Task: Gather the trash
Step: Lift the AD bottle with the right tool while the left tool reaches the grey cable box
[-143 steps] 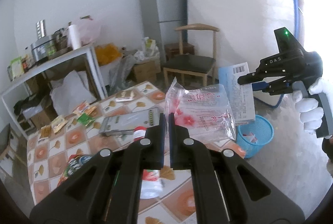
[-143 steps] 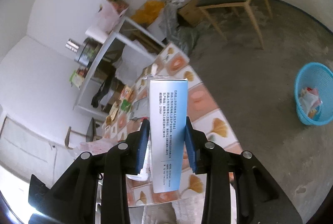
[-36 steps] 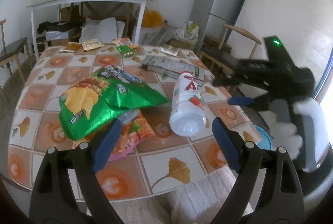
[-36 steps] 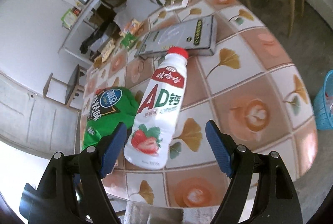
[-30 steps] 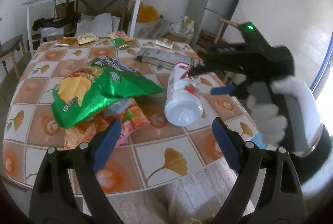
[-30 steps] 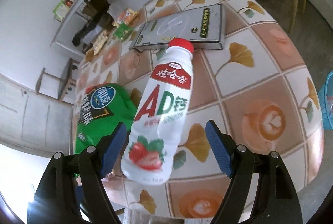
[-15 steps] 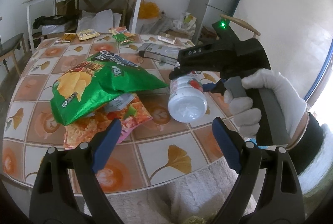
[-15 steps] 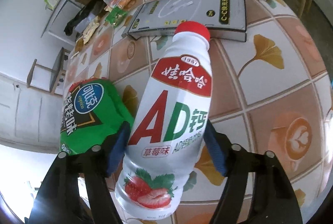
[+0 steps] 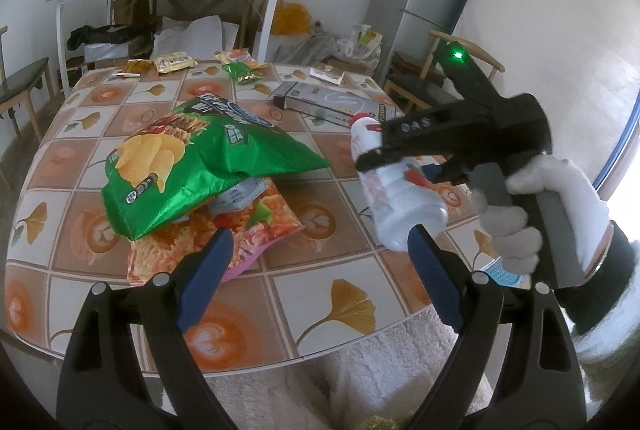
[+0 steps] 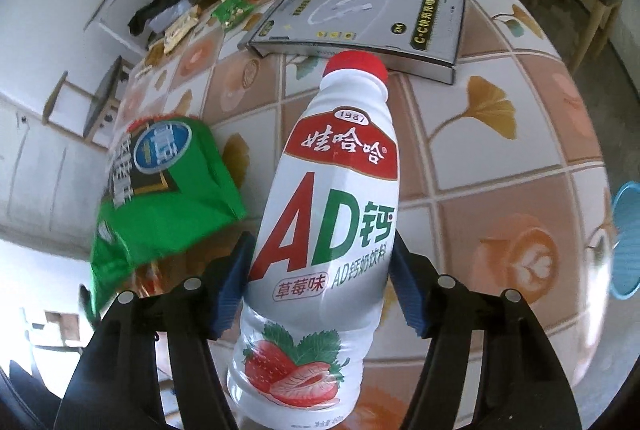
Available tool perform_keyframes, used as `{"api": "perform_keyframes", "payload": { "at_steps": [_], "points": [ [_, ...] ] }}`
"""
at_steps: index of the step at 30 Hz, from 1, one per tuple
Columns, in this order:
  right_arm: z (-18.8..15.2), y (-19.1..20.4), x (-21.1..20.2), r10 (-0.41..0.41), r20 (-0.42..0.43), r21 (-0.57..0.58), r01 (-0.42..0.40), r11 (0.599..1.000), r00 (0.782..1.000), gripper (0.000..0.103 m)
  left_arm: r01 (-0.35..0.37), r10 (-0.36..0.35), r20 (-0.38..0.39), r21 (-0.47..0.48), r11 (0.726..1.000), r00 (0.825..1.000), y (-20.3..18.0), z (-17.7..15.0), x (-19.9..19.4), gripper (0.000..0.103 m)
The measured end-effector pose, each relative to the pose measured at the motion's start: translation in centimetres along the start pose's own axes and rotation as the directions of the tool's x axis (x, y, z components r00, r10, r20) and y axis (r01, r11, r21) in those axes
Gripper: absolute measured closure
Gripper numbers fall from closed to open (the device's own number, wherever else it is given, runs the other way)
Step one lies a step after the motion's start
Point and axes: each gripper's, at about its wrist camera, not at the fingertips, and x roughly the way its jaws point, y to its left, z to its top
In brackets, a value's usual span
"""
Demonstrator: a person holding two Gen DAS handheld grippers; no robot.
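Observation:
A white milk-drink bottle (image 10: 332,214) with a red cap and strawberry label lies between the blue pads of my right gripper (image 10: 320,270). The jaws are closing, and both pads touch the bottle's sides. In the left wrist view the bottle (image 9: 400,202) tilts cap-down over the tiled table (image 9: 340,306), and a white-gloved hand (image 9: 552,198) holds the right gripper (image 9: 394,166). My left gripper (image 9: 316,270) stands open near the table's front edge with nothing between its fingers. A green chip bag (image 9: 192,170) lies on an orange snack bag (image 9: 248,230) left of the bottle.
A flat grey box (image 10: 360,26) lies just beyond the bottle's cap. Several small wrappers (image 9: 176,61) lie along the table's far edge. A blue basket (image 10: 626,242) stands on the floor to the right of the table. Chairs, a shelf table and a fridge stand behind.
The right gripper has come down over the bottle and its jaws have narrowed onto the bottle's sides. The bottle has tipped, base up. The left gripper has hardly moved.

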Motion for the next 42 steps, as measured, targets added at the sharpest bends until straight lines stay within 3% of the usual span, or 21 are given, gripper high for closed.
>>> {"api": "perform_keyframes", "payload": {
  "at_steps": [8,16,25,32,38,42],
  "points": [
    [-2.6,-2.0,-1.7,-0.028,-0.014,-0.048,0.027,0.998,1.0,0.041,0.003,-0.003,-0.009,0.003,1.0,1.0,-0.4,-0.1,0.4,0.018],
    [-4.8,-4.7,-3.5,-0.033,0.021,-0.014,0.033,0.999,0.999,0.042,-0.014,0.014,-0.001,0.009,1.0,1.0,-1.2,0.5,0.7,0.018],
    [-6.5,-8.6,-5.3,-0.01,0.086,0.08,0.003,0.997,0.996,0.043,-0.033,0.038,0.073,-0.062,0.998,0.997,-1.6,6.7,2.2,0.018],
    [-7.4,-10.7,-5.8,0.06,0.118,0.131,-0.075,0.988,0.991,0.043,-0.005,0.011,0.041,-0.141,0.99,0.999,-4.7,14.5,10.3,0.019],
    [-7.4,-11.4,-5.8,0.1,0.12,0.14,-0.117,0.983,0.988,0.043,-0.08,0.077,-0.035,-0.093,0.992,0.996,-7.9,20.5,20.8,0.029],
    [-7.4,-11.6,-5.9,0.113,0.12,0.141,-0.129,0.982,0.986,0.043,-0.166,0.166,-0.076,-0.003,0.986,0.983,-9.3,21.8,26.5,0.032]
  ]
}}
